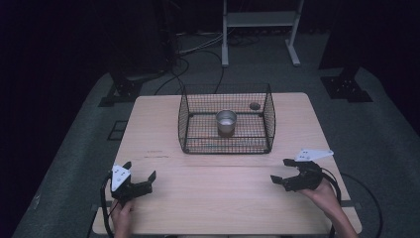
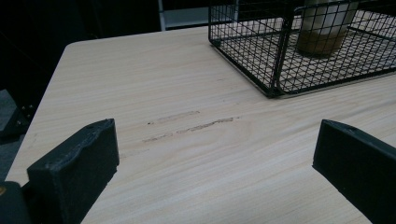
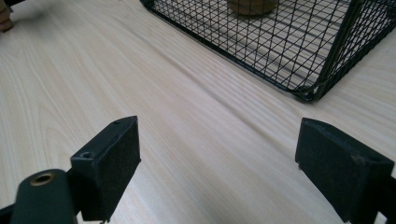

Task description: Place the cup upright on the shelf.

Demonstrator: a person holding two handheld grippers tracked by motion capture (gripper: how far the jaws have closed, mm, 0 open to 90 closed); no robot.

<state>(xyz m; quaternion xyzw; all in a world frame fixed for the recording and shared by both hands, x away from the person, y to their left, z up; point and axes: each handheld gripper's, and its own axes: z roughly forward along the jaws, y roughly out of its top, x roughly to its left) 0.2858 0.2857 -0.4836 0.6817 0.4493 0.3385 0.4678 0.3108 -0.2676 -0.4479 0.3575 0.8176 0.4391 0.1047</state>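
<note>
Both spread-jawed, empty: left gripper (image 1: pixel 140 180), right gripper (image 1: pixel 284 172) near the table's front edge; likely next, reaching the steel cup (image 1: pixel 226 122) inside the black wire basket (image 1: pixel 184 130).

Tongs (image 2: pixel 212 154) gape over bare table (image 2: pixel 140 79); wire basket (image 2: pixel 280 60) holds, seemingly, a cup (image 2: pixel 324 28).
</note>
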